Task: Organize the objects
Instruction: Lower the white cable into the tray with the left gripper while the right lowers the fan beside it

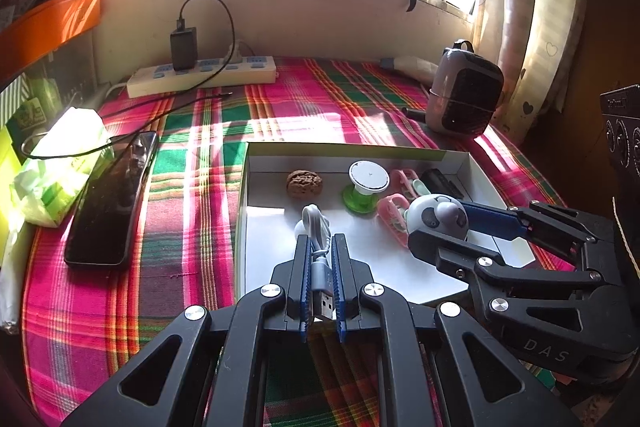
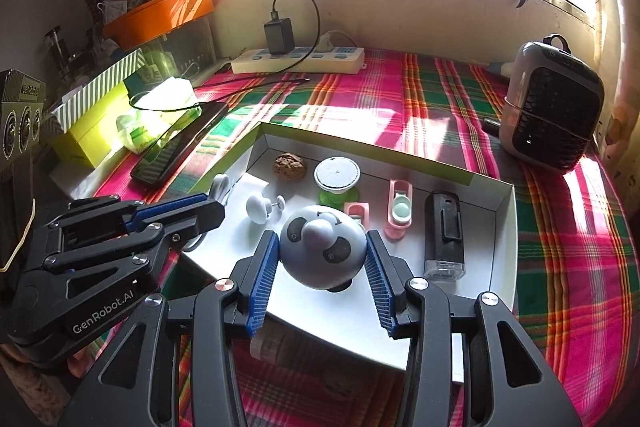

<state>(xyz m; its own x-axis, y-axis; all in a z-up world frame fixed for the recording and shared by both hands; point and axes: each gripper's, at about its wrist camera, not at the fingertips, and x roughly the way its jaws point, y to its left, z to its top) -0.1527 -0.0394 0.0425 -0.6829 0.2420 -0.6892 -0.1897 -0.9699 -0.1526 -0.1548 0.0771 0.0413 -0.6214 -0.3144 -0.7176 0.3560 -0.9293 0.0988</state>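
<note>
Plaid cloth (image 1: 200, 187) | left gripper (image 1: 322, 243) jaws clamped on USB cable (image 1: 320, 259) | right gripper (image 2: 322, 255) jaws part-open, gripping panda ball (image 2: 322, 251)

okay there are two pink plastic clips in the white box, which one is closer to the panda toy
The shorter pink plastic clip, just behind the round panda-faced toy held in the right gripper. The longer pink clip, holding a pale green piece, lies further right, beside the black rectangular device.

Cloth (image 1: 192, 195): woven plaid fabric, matt. Tray (image 2: 505, 227): white card, smooth. Panda (image 2: 322, 251): glossy plastic. Phone (image 1: 110, 203), left of frame: glossy glass. Walnut (image 1: 304, 183): rough, wrinkled. Cable (image 1: 318, 255): braided grey sleeve, metal plug.
</note>
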